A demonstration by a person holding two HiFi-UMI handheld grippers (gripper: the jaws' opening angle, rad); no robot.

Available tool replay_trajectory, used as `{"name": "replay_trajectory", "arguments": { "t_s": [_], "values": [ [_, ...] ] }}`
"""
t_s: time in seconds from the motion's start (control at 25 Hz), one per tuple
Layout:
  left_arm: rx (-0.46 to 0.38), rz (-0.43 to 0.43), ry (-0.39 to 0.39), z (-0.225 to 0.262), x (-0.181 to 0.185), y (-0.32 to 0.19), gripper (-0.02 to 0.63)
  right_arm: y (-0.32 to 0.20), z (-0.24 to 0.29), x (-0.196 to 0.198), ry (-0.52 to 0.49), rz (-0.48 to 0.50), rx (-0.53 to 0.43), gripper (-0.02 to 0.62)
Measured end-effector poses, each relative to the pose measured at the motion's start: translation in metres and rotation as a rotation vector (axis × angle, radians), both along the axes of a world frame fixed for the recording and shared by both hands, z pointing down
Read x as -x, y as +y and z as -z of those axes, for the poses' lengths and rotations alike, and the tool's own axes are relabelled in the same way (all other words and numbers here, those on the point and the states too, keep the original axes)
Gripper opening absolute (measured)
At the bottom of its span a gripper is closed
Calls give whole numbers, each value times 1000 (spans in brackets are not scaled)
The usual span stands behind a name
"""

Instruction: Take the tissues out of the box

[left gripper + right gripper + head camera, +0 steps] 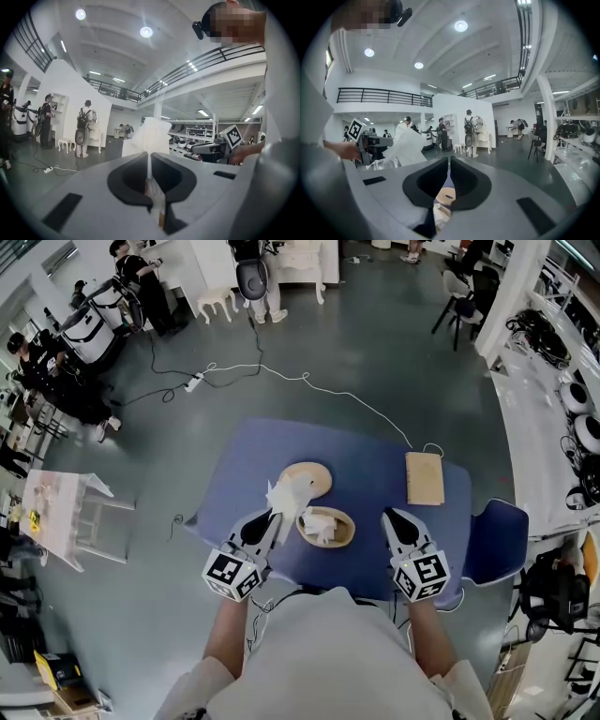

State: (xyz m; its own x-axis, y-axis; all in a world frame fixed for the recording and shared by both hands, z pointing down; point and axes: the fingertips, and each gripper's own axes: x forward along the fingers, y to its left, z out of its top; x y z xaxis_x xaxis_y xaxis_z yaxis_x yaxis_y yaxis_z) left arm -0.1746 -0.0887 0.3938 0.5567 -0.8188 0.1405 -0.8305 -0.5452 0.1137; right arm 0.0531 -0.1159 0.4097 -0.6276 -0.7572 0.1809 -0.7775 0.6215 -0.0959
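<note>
A round wooden tissue box (339, 538) stands on the blue table (375, 474), with crumpled white tissue in it. Its round wooden lid (315, 474) lies just behind it. My left gripper (274, 514) is shut on a white tissue (286, 493) lifted above the table, left of the box. In the left gripper view the tissue (151, 135) stands up from between the pressed jaws of the left gripper (149, 164). My right gripper (387, 513) hovers right of the box, shut and empty. In its own view, the right gripper (449, 161) points up and the box (446, 197) shows below its jaws.
A flat rectangular wooden piece (424, 477) lies at the table's far right. A blue chair (497, 540) stands to the right of the table. Cables (281, 376) run over the grey floor behind. People and furniture are far off at the back.
</note>
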Motion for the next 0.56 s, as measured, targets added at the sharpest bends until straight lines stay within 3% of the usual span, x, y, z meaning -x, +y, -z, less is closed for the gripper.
{"name": "replay_trajectory", "arguments": {
  "t_s": [0.56],
  "values": [
    [-13,-5,23,5,2,5,28,5,1,4,4,0,-7,43]
  ]
}}
